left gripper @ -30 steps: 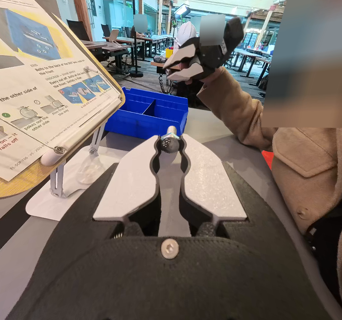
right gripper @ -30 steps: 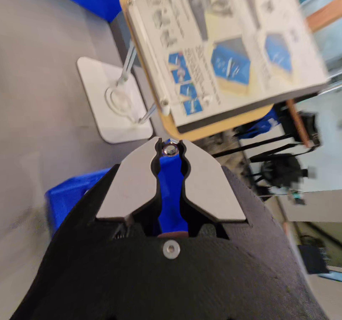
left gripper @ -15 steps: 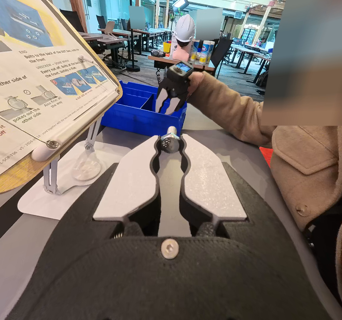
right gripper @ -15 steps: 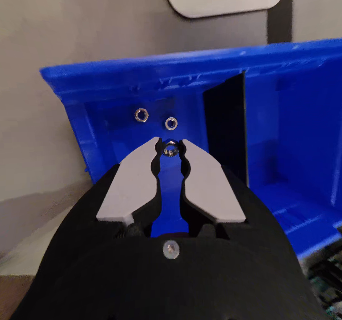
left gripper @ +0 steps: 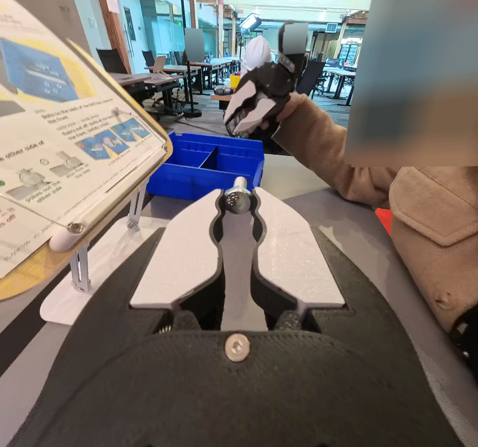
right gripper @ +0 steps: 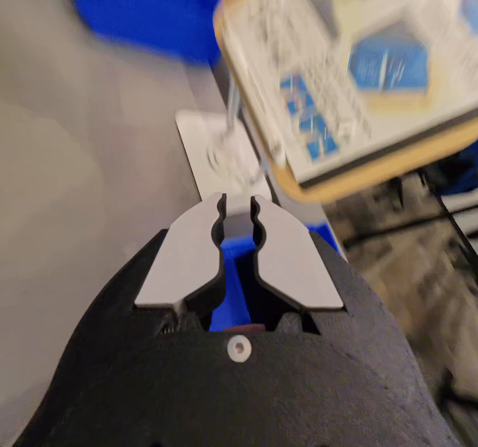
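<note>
Left wrist view: the left gripper (left gripper: pixel 237 196) has its two pale fingers (left gripper: pixel 191 248) closed on the hexagonal head of a steel bolt (left gripper: pixel 237 200), pinched at the fingertips with the head facing the camera and the shank pointing away toward 12 o'clock. Just beyond the bolt, at 12 o'clock, a blue bin (left gripper: pixel 207 173) stands on the grey table (left gripper: pixel 336 209); a dark divider splits it into compartments, whose contents are hidden from this angle. At 10 o'clock an instruction board (left gripper: pixel 72 150), a printed sheet under a clear cover on a wooden backing, leans tilted on metal legs fixed to a white base plate (left gripper: pixel 103 258), which lies flat on the table beside the bin. At 1 o'clock the right gripper (left gripper: pixel 247 113) is held in the air above the far right corner of the bin, clear of it, by a hand (left gripper: pixel 284 108) emerging from a tan sleeve (left gripper: pixel 336 155); the tan jacket fills the 3 o'clock edge. Right wrist view (heavily motion-blurred): the right gripper (right gripper: pixel 238 199) shows its fingers (right gripper: pixel 191 253) slightly parted, with a narrow gap at the tips and nothing between them. Blue bin wall (right gripper: pixel 232 279) appears through the gap at 6 o'clock, a second blue bin (right gripper: pixel 144 12) lies at 11 o'clock, the base plate (right gripper: pixel 214 155) sits just past the fingertips at 12 o'clock, and the instruction board (right gripper: pixel 349 77) occupies 1 to 2 o'clock.
</note>
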Tool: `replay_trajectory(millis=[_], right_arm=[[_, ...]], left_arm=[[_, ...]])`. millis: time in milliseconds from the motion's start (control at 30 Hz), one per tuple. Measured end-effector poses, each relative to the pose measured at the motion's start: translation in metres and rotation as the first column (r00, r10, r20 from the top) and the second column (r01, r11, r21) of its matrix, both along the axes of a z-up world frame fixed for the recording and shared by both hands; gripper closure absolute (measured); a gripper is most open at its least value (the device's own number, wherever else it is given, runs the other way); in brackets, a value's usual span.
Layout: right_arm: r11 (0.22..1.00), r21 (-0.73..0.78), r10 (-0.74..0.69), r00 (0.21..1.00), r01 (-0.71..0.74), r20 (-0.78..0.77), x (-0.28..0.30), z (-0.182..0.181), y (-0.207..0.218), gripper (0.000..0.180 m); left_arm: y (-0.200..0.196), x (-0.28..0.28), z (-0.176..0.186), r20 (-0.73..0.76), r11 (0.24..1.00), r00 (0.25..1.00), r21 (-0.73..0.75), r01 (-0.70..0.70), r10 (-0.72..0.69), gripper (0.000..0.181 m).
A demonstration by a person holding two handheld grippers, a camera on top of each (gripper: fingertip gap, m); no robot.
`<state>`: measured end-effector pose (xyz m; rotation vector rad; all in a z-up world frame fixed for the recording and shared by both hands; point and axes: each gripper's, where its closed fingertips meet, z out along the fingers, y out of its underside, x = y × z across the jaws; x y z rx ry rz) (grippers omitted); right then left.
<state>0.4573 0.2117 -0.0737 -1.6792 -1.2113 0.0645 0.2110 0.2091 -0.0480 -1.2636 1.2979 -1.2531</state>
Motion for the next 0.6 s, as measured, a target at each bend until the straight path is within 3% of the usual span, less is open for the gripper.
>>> replay_trajectory(millis=[33,133,300,600], right_arm=[[0.997,0.034,0.072,0.992,-0.068,-0.103,-0.023,0.02,-0.01,0.162],[0.969,0.062,0.246,0.897,-0.24,-0.366,-0.085,0.055,-0.036,0.162],[0.903,-0.015,0.337,0.727,-0.43,-0.599,-0.159,0.057,-0.05,0.154],[0.848,-0.132,0.32,0.695,-0.513,-0.644,-0.208,0.023,-0.038,0.148]], left_arm=[[-0.003,0.002,0.002,0.011,1.0,1.0,0.019,0.0,-0.001,0.163],[-0.01,0.011,0.002,0.002,0.996,1.0,0.083,-0.008,0.008,0.163],[-0.029,0.027,-0.001,-0.019,0.978,1.0,0.209,0.009,-0.005,0.163],[-0.041,0.034,-0.002,-0.072,0.927,0.997,0.374,-0.009,0.039,0.163]])
